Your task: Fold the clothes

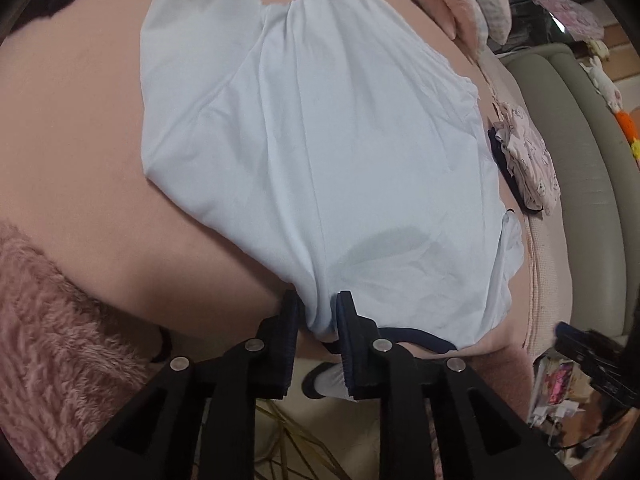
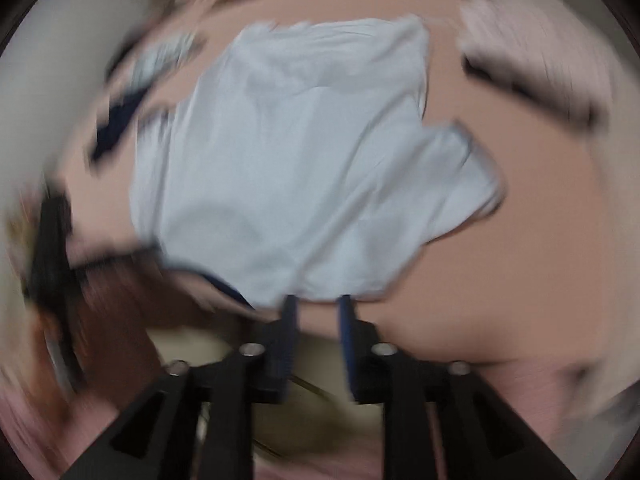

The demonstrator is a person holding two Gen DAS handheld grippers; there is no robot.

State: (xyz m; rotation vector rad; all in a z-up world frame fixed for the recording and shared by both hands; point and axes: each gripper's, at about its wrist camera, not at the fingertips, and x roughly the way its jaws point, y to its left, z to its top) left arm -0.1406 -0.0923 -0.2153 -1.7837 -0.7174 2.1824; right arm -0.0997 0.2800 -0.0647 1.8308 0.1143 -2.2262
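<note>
Jaws of the left gripper (image 1: 318,312) pinch the near hem of the pale blue shirt (image 1: 320,140), spread mid-frame on the pink bed (image 1: 80,120); right gripper (image 2: 318,308) gapes empty (blurred view). Soft, light, limp fabric: grip hems or corners.

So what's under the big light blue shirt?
The light blue shirt lies spread on a pink bed sheet, which shows all around it. A dark shape shows faintly through the cloth near the left gripper; whatever else it covers is hidden.
</note>
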